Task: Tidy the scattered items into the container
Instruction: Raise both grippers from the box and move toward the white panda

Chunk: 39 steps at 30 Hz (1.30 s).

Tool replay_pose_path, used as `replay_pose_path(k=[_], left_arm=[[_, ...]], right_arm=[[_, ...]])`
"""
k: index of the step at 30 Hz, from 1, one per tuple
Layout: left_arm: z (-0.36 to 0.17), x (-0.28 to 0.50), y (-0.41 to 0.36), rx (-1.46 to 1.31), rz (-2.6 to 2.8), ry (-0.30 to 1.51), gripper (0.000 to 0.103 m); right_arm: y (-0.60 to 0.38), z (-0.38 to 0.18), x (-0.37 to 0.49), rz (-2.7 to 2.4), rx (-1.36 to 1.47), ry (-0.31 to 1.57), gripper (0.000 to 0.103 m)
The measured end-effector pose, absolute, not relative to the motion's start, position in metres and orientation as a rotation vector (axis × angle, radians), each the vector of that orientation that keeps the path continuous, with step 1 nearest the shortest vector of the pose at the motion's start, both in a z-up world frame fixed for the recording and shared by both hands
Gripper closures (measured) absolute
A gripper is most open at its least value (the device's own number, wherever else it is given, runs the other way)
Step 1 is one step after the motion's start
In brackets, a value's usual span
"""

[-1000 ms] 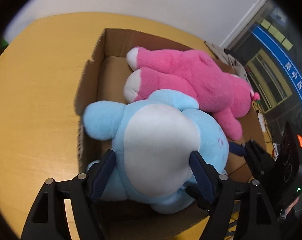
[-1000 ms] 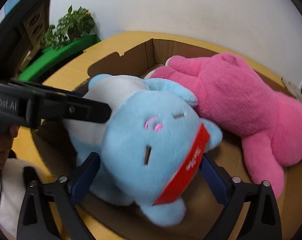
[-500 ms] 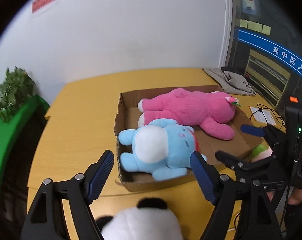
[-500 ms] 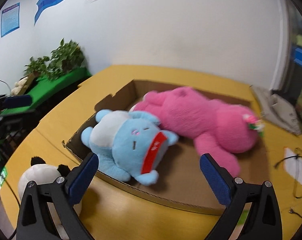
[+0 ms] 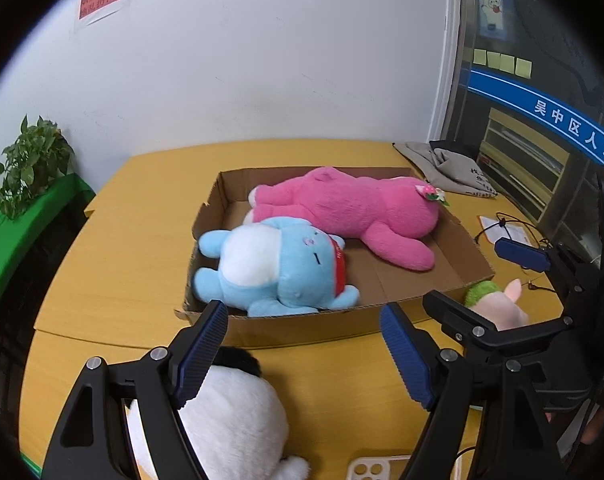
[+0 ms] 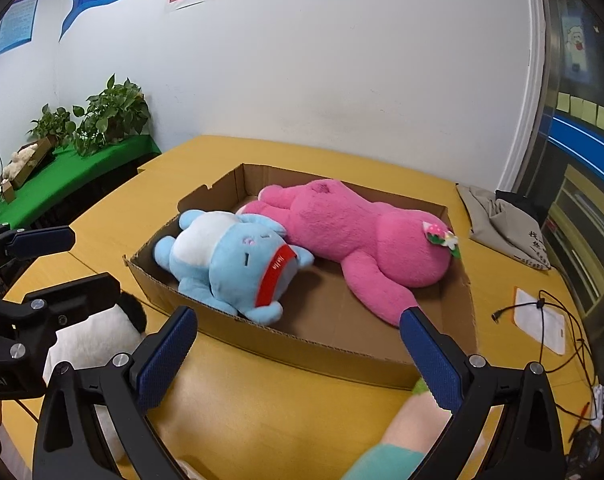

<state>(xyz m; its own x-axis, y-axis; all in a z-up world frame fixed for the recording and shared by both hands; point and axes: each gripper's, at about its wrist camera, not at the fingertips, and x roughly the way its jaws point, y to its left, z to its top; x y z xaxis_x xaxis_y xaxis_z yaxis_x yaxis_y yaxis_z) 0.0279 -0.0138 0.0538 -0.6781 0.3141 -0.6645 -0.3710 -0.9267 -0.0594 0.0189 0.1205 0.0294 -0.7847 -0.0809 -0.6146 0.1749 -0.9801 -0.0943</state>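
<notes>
A shallow cardboard box [image 5: 334, 326] [image 6: 302, 346] lies on the yellow table. In it lie a blue and white plush [image 5: 277, 268] [image 6: 229, 260] with a red band and a long pink plush [image 5: 354, 208] [image 6: 362, 228]. My left gripper [image 5: 302, 354] is open and empty, just in front of the box, above a white and black panda plush [image 5: 229, 416] [image 6: 93, 340]. My right gripper [image 6: 297, 358] is open and empty, near the box's front right, above a pink and green plush [image 6: 406, 420] [image 5: 498, 304]. Each gripper shows in the other's view.
A grey cloth bag [image 5: 446, 172] [image 6: 506, 220] lies at the table's far right. Papers and a black cable [image 6: 550, 320] lie right of the box. A green shelf with plants [image 6: 101, 120] stands to the left. A white tray corner [image 5: 378, 468] shows at the near edge.
Both grippers let go of the blue plush, which now lies in the box. Both have drawn back and up from the box, bringing the panda and the pink and green plush into view.
</notes>
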Motion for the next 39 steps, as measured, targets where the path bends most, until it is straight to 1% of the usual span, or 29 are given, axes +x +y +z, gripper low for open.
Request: replay_pose_path(k=[10, 39], left_arm=[[0.059, 0.033, -0.004, -0.975, 2.580, 0.109, 0.024], [0.050, 0.027, 0.011, -1.006, 2.543, 0.098, 0.024]], right_arm=[[0.133, 0.032, 0.027, -2.865, 0.968, 0.201, 0.000], [0.157, 0.021, 0.025, -2.902, 1.030, 0.172, 0.000]])
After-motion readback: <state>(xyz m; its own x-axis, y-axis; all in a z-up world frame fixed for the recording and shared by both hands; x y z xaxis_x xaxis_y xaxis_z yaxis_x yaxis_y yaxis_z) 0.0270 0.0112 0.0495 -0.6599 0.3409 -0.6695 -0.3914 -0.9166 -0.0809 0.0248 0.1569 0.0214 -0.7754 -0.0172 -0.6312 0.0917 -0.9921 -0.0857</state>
